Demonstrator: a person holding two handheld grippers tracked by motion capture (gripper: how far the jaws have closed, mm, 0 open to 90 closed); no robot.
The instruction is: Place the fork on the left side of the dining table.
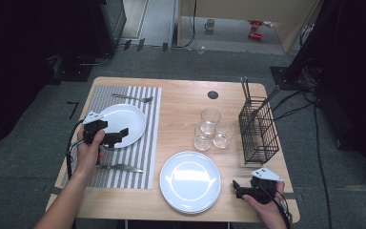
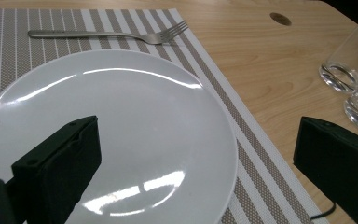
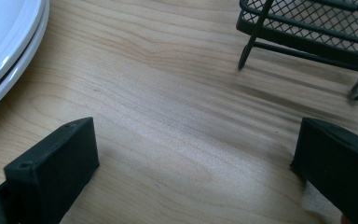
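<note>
This is a lab or studio room staged as a dining spot. A wooden table (image 1: 181, 100) with a cable hole (image 1: 213, 94) stands on grey carpet (image 1: 24, 143), ringed by black equipment stands (image 1: 310, 52) and loose cables (image 1: 314, 124), with tape marks (image 1: 72, 109) on the floor and stray cups (image 1: 210, 24) beyond.

Both forearms are bare, no sleeves visible. Left gripper (image 1: 116, 136): black body, blocky black jaws with small screw holes, pale three-cornered plate on top, black cable trailing behind. Right gripper (image 1: 237, 189): identical build.
</note>
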